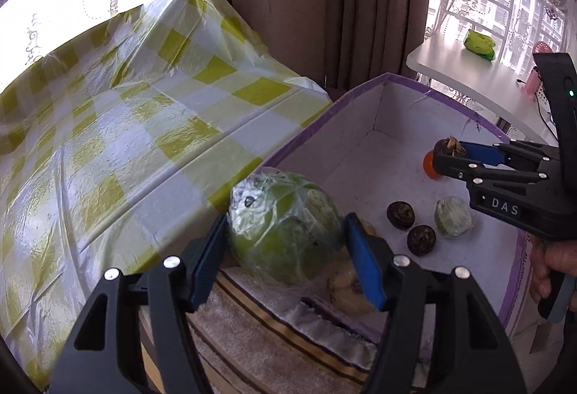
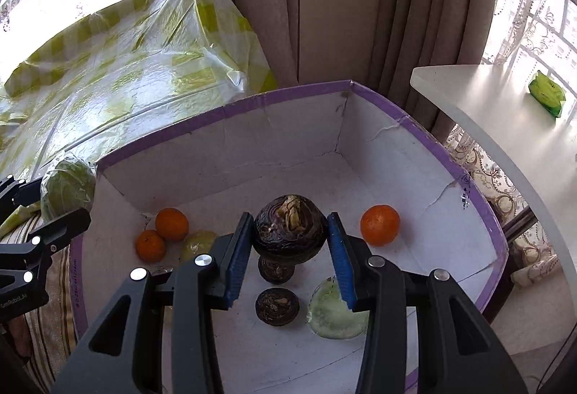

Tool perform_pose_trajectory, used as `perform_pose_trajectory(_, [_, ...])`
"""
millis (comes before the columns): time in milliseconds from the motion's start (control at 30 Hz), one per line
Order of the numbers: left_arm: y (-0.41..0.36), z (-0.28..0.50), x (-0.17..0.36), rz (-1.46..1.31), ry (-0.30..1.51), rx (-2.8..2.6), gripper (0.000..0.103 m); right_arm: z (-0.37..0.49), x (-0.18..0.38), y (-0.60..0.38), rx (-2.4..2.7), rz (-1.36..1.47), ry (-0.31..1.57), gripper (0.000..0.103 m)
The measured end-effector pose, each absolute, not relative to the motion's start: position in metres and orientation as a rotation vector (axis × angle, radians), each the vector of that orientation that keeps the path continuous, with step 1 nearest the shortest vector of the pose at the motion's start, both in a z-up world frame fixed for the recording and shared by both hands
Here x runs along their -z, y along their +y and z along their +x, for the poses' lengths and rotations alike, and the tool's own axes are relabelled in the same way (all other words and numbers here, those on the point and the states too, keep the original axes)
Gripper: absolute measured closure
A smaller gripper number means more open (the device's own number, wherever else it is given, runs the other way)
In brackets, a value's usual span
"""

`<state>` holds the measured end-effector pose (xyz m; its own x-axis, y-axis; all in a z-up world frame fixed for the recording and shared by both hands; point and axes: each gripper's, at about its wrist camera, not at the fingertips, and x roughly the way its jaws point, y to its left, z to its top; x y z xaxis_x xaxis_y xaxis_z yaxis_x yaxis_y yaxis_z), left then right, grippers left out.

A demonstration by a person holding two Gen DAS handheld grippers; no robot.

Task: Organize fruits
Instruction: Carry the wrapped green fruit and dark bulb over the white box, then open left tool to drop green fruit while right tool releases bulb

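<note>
My left gripper is shut on a large green fruit wrapped in clear film, held at the near left rim of the white box with a purple edge. My right gripper is shut on a dark brown wrinkled fruit and holds it above the box floor. The right gripper also shows in the left wrist view. In the box lie two more dark fruits, a small wrapped green fruit, three oranges and a yellowish fruit.
A table with a yellow checked plastic cover stands left of the box. A striped cloth lies under the box's near edge. A white table with a green packet stands at the right. Brown curtains hang behind.
</note>
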<state>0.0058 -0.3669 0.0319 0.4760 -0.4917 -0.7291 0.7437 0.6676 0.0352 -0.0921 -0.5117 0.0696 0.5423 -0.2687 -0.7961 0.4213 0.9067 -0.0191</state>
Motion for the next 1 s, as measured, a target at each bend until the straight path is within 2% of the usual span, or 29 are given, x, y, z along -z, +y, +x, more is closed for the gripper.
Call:
perform_pose_trajectory(267, [-0.414,0.006,-0.016,0.454,0.793,0.876,0.038,-0.086,-0.066,-0.529,0.451,0.171,0.929,0.062])
perform_pose_trajectory(433, [-0.434,0.019,0.0,0.477,0.876,0.89,0.038,-0.079,-0.057,-0.537,0.466,0.16,0.964,0.061])
perform_pose_trajectory(1000, [-0.47,0.039,0.037,0.589,1.004,0.863,0.038,-0.06,-0.029,-0.545,0.518,0.087,1.104,0.061])
